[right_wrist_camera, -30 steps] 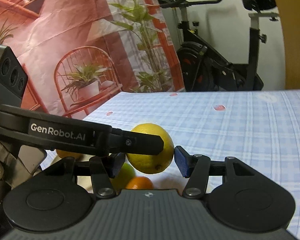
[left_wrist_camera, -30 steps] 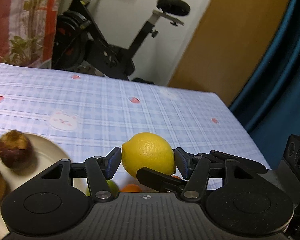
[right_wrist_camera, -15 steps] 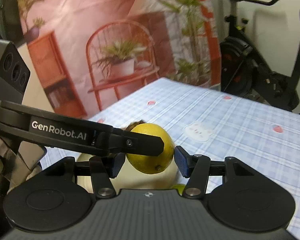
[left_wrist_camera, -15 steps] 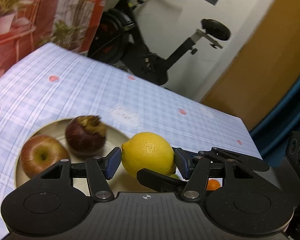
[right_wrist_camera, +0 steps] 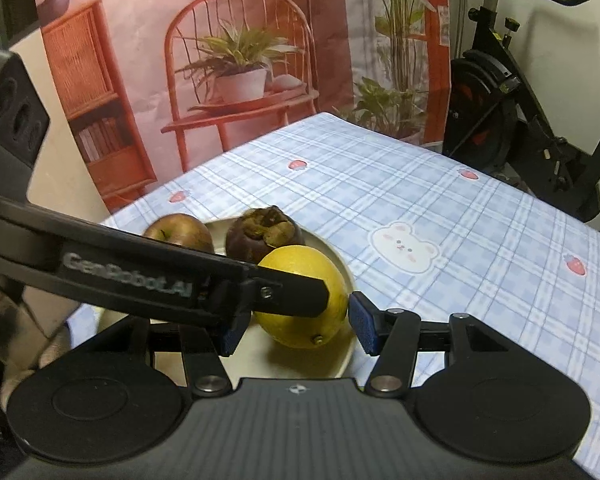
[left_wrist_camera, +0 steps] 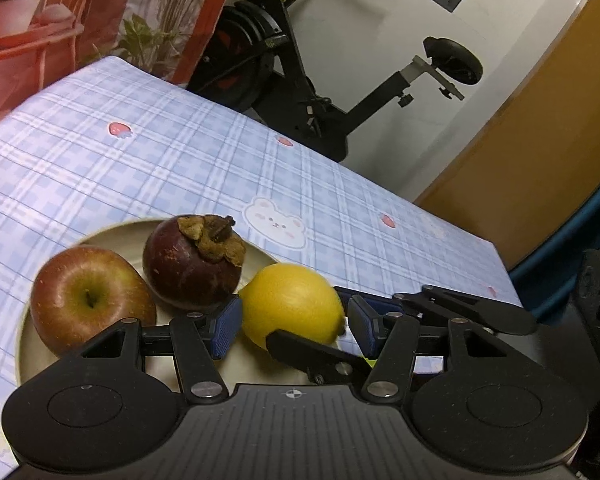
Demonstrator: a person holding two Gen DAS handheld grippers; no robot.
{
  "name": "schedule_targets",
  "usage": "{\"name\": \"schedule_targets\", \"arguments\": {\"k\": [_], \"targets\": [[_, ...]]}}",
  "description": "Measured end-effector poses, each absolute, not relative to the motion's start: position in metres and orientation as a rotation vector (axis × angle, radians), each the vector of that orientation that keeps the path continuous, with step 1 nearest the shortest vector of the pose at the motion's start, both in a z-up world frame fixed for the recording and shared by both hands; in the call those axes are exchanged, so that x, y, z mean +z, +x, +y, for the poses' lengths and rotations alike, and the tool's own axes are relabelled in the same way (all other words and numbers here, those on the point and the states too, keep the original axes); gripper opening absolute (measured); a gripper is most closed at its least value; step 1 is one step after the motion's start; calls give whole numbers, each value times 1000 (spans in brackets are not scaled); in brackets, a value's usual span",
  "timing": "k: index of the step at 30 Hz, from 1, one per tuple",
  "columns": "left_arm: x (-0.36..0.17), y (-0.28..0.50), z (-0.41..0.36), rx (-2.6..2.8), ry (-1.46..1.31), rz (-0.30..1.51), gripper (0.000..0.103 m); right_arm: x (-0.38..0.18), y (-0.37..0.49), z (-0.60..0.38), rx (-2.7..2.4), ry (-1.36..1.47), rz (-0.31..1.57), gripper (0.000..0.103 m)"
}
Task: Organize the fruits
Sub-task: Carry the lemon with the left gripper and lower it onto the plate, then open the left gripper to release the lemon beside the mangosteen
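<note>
A yellow lemon [left_wrist_camera: 292, 300] hangs just above the right part of a beige plate [left_wrist_camera: 112, 228], gripped from two sides. My left gripper [left_wrist_camera: 294, 320] is shut on it with a blue pad on each flank. My right gripper [right_wrist_camera: 294, 328] is also shut on the lemon [right_wrist_camera: 300, 280]; its left pad is hidden behind the left gripper's finger [right_wrist_camera: 284, 292], which crosses in front. A red apple [left_wrist_camera: 88, 296] and a dark mangosteen [left_wrist_camera: 192, 264] lie on the plate, left of the lemon. In the right wrist view the apple [right_wrist_camera: 180, 234] and mangosteen [right_wrist_camera: 260, 236] sit behind it on the plate [right_wrist_camera: 340, 264].
A blue checked tablecloth [left_wrist_camera: 180, 160] covers the table. Its far edge ends at an exercise bike [left_wrist_camera: 300, 80] and a red printed backdrop [right_wrist_camera: 240, 60]. A gloved hand [right_wrist_camera: 4, 320] shows at the left of the right wrist view.
Both grippers carried the lemon sideways, away from a green and an orange fruit, and lowered it over the plate. The apple and mangosteen came into view beside it.
</note>
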State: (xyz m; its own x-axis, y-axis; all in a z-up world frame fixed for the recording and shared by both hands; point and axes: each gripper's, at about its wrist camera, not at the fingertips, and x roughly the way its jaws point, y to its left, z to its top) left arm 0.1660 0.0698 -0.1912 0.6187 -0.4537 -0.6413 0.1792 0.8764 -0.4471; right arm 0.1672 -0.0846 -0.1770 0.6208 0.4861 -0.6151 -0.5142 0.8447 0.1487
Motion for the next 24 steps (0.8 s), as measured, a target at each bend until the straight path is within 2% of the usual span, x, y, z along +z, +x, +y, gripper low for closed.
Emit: {"name": "schedule_targets", "arguments": {"k": [17, 24], "targets": [[-189, 156, 64, -339, -331, 802, 60, -178, 171, -79, 562, -118, 664, 54], [-170, 145, 58, -324, -298, 736, 60, -170, 158, -94, 548, -91, 644, 55]]}}
